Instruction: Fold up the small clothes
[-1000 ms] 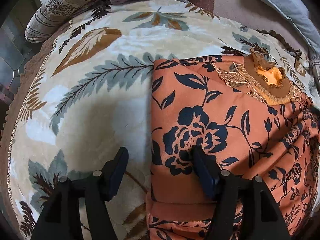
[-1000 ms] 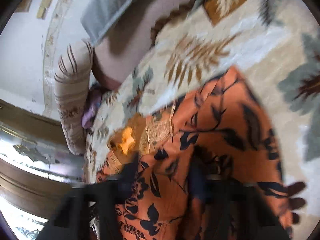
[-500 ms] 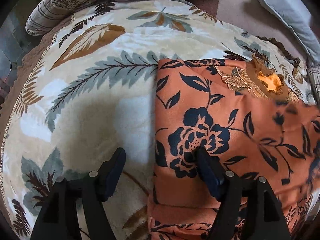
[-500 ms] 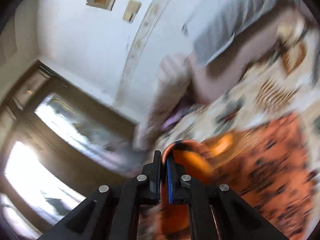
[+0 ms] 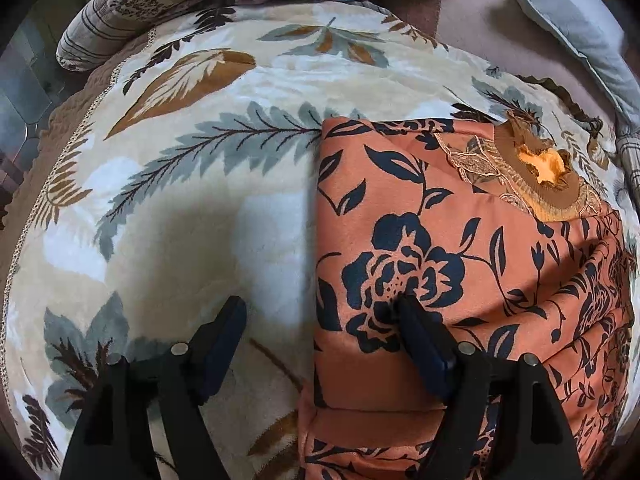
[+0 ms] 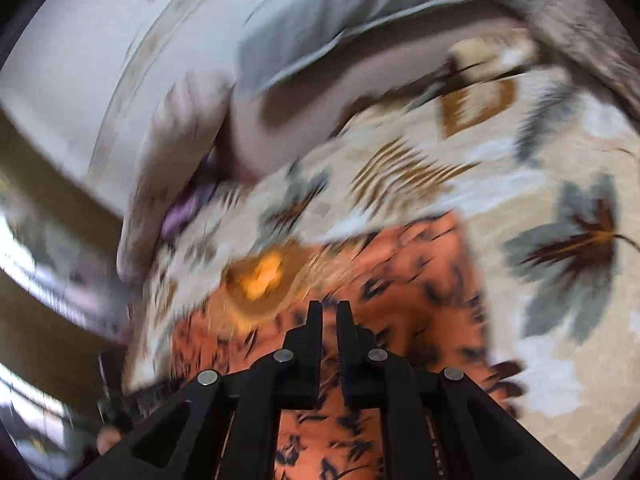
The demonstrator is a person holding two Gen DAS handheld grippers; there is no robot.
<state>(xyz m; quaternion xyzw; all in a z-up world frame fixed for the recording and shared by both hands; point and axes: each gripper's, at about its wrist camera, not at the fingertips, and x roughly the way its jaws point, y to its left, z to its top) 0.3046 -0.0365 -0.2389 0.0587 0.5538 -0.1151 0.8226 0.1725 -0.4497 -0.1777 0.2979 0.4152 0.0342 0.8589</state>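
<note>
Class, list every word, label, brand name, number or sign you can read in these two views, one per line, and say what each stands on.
None: no readable text in either view.
The orange floral garment and the leaf-print blanket carry patterns only.
The right wrist view is motion-blurred, so any small print there cannot be read.

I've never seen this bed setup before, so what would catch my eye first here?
The orange garment with black flowers stands out, lying partly folded on the right of the leaf-patterned blanket, its embroidered neckline at the far right. The open left gripper straddles its left edge, one finger on the cloth.
</note>
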